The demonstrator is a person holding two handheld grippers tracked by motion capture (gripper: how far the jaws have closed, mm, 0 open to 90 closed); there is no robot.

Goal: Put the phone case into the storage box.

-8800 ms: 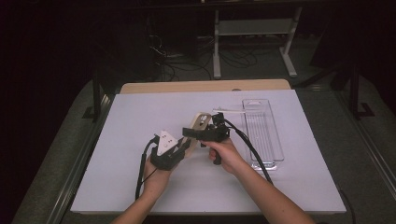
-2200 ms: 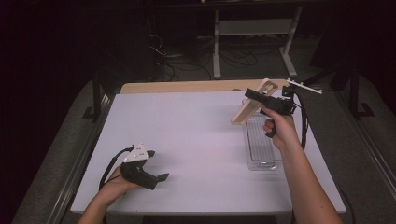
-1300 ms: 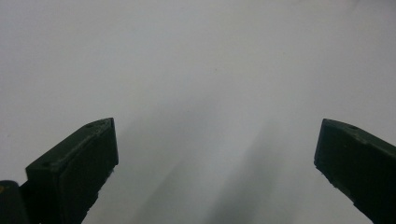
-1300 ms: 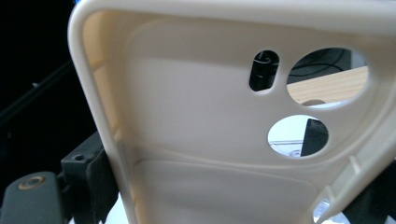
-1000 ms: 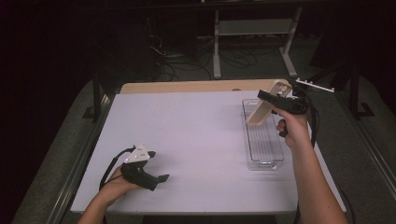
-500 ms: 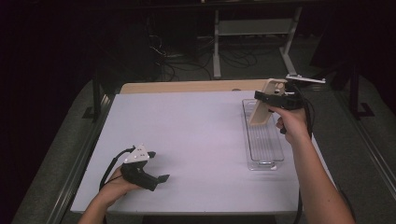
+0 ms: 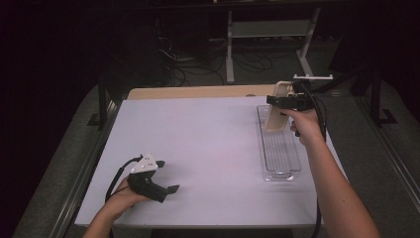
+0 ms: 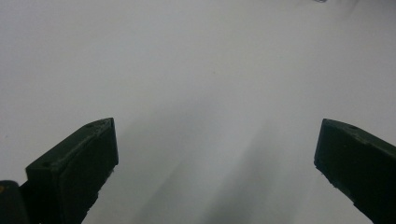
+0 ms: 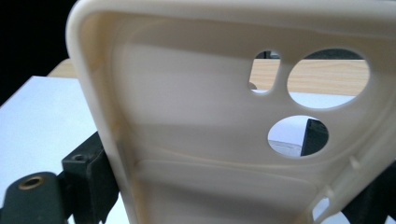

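Nearest the camera, the left tool (image 7: 157, 185) rests on the white bench (image 7: 208, 148) under the person's left hand (image 7: 121, 201), its jaws spread wide with nothing between them, apparently parked while the other hand works. The left gripper view confirms the gap: bare bench surface lies between the two black jaws. Farther back and to the right, the right tool (image 7: 282, 101) is clenched on a cream phone case (image 7: 275, 111), held tilted over the far end of a clear plastic tray (image 7: 280, 148), seemingly ready to be lowered into it. The high view gives that placement of case above tray. The right gripper view adds what the high view cannot resolve: the case's hollow inner side (image 9: 210, 140) faces the camera, its round camera cut-outs showing the bench and a wooden edge beyond, with a jaw pressing on each long side. Whether the case touches the tray cannot be told.
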